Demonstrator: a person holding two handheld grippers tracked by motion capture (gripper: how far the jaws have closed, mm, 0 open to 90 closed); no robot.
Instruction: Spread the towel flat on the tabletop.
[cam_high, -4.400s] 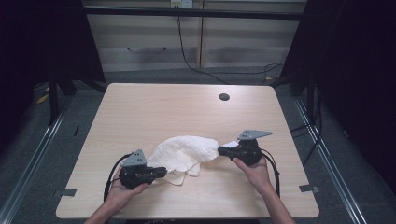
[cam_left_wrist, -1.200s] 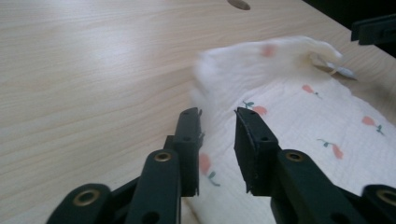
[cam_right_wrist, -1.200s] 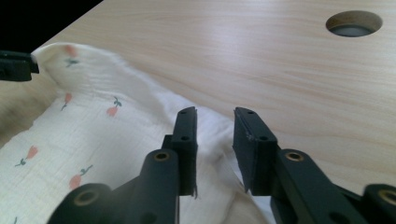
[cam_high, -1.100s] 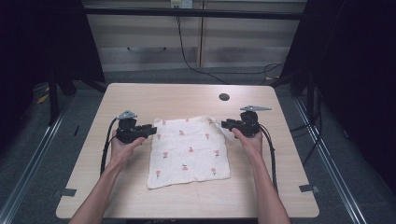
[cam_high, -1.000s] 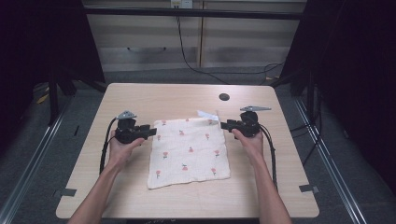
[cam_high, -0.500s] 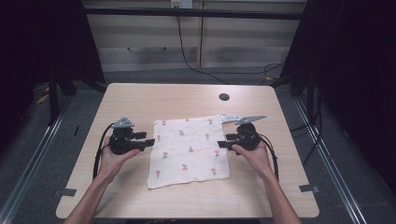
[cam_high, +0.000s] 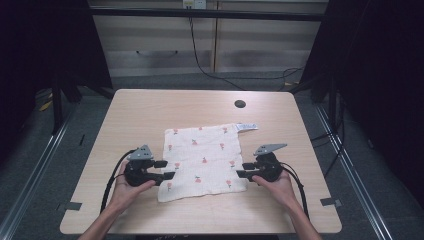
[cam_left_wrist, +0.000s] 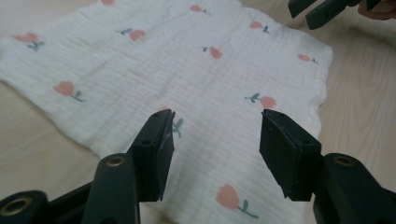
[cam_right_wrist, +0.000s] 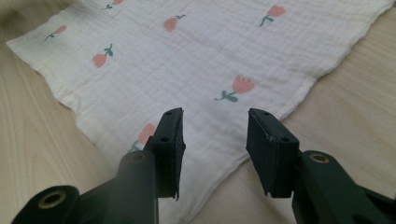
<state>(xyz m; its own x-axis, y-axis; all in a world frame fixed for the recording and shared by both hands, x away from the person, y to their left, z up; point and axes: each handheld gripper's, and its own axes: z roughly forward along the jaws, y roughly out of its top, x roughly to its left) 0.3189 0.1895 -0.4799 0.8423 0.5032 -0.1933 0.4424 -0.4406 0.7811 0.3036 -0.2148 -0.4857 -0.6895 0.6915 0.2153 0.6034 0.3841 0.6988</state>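
1. Our left gripper (cam_high: 169, 170) and right gripper (cam_high: 241, 173) flank the near corners of the cloth (cam_high: 204, 159), jaws spread, having just widened and narrowed respectively, pinching nothing.
2. The cloth lies flat mid-worktop (cam_high: 150, 107), likely ready for folding.

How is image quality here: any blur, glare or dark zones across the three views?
High view: the table is evenly lit with no glare, the surroundings fall into near black, and the cloth is sharp. Left gripper view: the cloth's weave is crisp, while the near jaws are slightly soft. Right gripper view: much the same, with the cloth's far edge a little washed out.
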